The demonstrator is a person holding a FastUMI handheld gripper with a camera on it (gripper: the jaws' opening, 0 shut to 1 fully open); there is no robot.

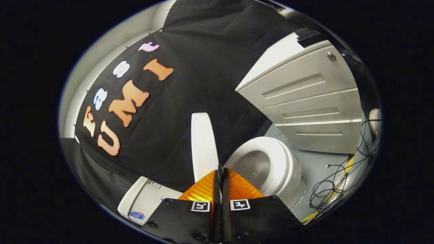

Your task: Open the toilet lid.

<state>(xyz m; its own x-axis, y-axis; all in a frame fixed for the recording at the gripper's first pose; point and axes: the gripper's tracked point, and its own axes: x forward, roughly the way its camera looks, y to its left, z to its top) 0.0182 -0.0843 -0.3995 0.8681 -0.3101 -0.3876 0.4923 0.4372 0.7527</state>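
Here, hand-held gripper closed, fingers pinched together at edge of raised toilet lid; grip on it unclear.

light is even and fairly bright, strongest on the white drawer cabinet and the toilet rim below it. the bowl inside the rim is shaded grey. fisheye bending grows away from the cabinet; focus stays sharp throughout.

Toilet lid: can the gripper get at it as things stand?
Probably yes. The lid stands raised, edge-on, right beyond the gripper, whose jaws are closed together with nothing between them. Nothing sits between tips and lid; the bowl lies open beside it.
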